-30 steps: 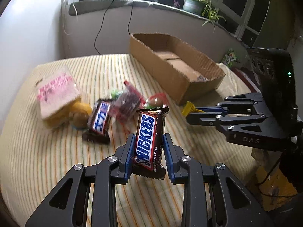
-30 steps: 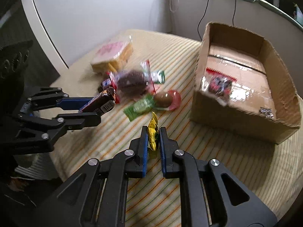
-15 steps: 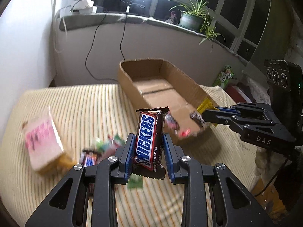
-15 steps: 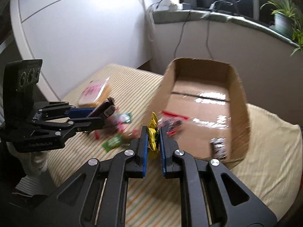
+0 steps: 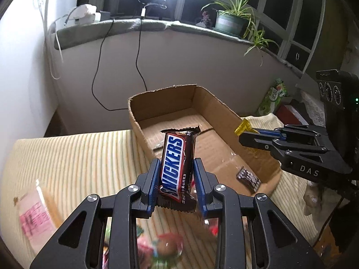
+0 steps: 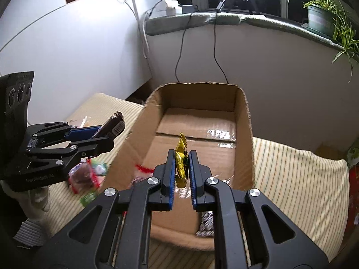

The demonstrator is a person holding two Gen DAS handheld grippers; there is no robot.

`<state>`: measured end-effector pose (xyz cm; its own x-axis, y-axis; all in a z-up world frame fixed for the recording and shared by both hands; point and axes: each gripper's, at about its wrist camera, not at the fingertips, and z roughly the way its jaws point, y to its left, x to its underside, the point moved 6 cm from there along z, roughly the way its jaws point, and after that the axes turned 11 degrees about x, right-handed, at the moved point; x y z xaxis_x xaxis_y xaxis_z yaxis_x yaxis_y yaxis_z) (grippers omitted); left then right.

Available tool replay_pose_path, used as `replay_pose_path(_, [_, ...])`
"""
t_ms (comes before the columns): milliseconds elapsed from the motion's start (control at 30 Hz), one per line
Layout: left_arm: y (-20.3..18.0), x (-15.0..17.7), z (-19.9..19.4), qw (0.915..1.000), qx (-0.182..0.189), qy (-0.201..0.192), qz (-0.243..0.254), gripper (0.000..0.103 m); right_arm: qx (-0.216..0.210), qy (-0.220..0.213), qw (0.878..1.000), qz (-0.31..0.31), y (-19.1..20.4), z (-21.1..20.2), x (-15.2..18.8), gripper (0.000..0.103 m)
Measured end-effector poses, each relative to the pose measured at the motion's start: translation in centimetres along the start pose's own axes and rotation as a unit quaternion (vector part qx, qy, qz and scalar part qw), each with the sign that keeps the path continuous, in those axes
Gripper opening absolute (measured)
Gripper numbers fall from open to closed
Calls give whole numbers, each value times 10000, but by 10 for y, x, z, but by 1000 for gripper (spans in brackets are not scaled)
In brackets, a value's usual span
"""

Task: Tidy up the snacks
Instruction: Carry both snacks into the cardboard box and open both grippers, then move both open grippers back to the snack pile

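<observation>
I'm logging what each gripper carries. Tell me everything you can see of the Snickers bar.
The Snickers bar is a small brown glossy wrapper with a white-edged blue logo and crimped ends. It stands nearly upright, lower half clamped between the blue pads of the left hand-held gripper, top end free. It is held in the air before the cardboard box, touching nothing else.

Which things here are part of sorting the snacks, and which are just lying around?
Job: Snickers in left gripper; yellow packet in right gripper; box; loose snacks.
Lying about: plant; cables; green bag.
</observation>
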<state>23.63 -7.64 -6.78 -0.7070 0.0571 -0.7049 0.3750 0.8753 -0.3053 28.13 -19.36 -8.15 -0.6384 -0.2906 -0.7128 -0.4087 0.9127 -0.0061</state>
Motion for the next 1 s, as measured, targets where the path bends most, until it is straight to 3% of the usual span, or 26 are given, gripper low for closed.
replay_pose_path(600, [-7, -9, 30, 9996, -70, 202, 182, 28, 175, 221, 9995, 141, -26, 36, -1, 12])
replay_pose_path(667, [-8, -9, 28, 9996, -79, 180, 203, 28, 203, 208, 9994, 168, -27, 35, 0, 24])
replay_pose_path(733, [-8, -10, 26, 9996, -75, 161, 203, 32, 246, 136, 9994, 181, -28, 31, -1, 61])
replay_pose_path(1000, [-7, -9, -5, 9995, 6, -267, 196, 33, 244, -31, 9995, 178, -24, 11, -2, 65])
